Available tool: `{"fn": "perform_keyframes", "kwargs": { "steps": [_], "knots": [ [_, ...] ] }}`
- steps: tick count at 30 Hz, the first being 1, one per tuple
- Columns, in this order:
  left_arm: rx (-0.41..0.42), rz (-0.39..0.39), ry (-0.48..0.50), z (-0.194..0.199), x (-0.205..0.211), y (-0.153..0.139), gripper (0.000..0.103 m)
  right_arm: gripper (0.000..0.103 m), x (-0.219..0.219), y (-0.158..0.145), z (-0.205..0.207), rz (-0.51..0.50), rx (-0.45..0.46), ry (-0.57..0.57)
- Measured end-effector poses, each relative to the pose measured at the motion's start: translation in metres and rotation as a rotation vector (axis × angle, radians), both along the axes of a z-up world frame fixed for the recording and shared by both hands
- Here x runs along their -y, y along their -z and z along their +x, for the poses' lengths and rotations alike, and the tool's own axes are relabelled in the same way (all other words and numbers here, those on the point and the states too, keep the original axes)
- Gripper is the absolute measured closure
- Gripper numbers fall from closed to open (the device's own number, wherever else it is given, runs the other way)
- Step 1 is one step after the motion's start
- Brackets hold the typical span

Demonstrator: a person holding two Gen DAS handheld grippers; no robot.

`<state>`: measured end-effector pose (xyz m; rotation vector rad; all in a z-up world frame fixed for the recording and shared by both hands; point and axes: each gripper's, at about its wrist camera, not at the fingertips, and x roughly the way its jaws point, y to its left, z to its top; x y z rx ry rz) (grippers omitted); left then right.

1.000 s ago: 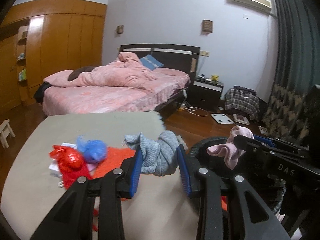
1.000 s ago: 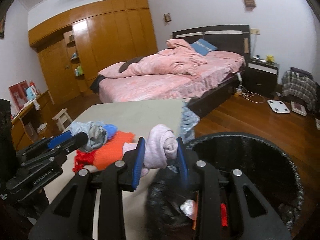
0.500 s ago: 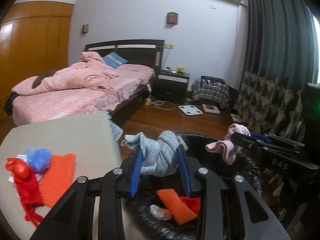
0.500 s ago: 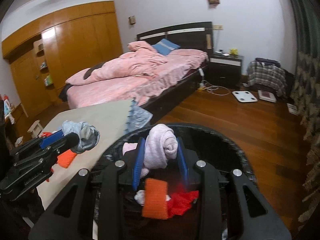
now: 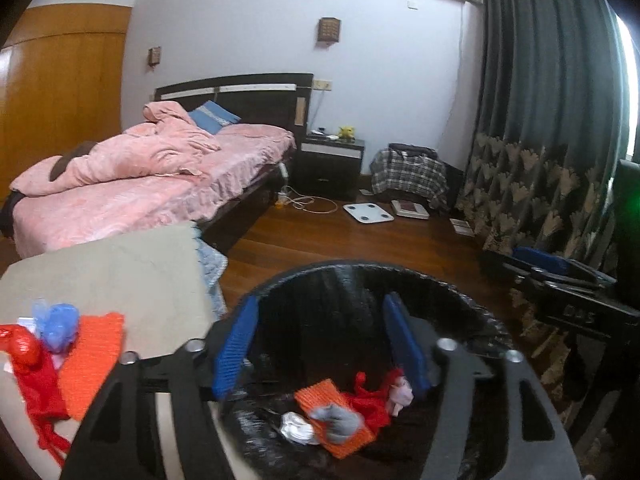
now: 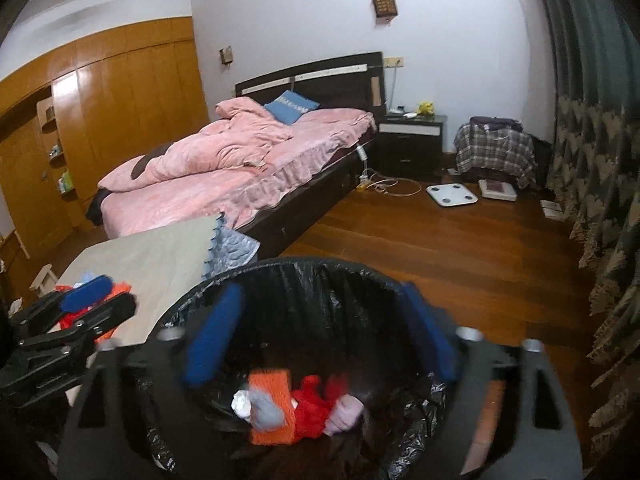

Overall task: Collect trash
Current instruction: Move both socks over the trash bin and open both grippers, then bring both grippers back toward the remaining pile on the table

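Left tongs [image 5: 320, 344] had just been opening, nothing between them, grey sock [image 5: 336, 420] below in the bin [image 5: 460, 292]; an orange cloth [image 5: 94, 356] remained leftward on the table [image 5: 120, 264]. Right tongs [image 6: 320, 340], likewise just opened and bare, stood above the pink sock [image 6: 346, 412].

A bed [image 6: 256, 184] with a rumpled pink duvet [image 6: 224, 148] and a blue pillow [image 6: 291, 106] stands against the far wall, a dark nightstand [image 6: 412, 142] just beside it. On the wood floor [image 6: 440, 248] lie a white scale [image 6: 452, 195] and a cable [image 6: 390, 188]; a plaid cloth [image 6: 496, 152] drapes something near the curtain [image 6: 592, 120]. A wardrobe [image 6: 100, 120] fills the left wall.
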<state>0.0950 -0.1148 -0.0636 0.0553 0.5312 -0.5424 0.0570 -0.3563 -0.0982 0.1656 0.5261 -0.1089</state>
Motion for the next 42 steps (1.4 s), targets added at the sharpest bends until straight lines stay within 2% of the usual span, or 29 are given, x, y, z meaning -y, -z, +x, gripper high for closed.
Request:
{"fn": "perform_keyframes", "kwargs": {
  "steps": [3, 11, 27, 34, 42],
  "knots": [
    [0.026, 0.005, -0.061, -0.004, -0.020, -0.004, 0.015, 0.005, -0.003, -0.002, 0.002, 0.016, 0.000, -0.002],
    [0.025, 0.016, -0.213, -0.006, -0.081, -0.007, 0.009, 0.005, -0.039, -0.003, 0.017, 0.039, -0.019, -0.067],
    [0.048, 0.090, -0.509, 0.001, -0.197, 0.004, 0.009, 0.005, -0.153, -0.005, 0.076, 0.014, 0.001, -0.290],
    [0.035, 0.103, -0.570, 0.019, -0.223, 0.019, 0.010, 0.005, -0.191, 0.003, 0.097, -0.002, -0.011, -0.355],
    [0.004, 0.126, -0.588, 0.057, -0.238, 0.040, 0.022, 0.005, -0.223, 0.016, 0.120, -0.013, -0.035, -0.414]
  ]
}}
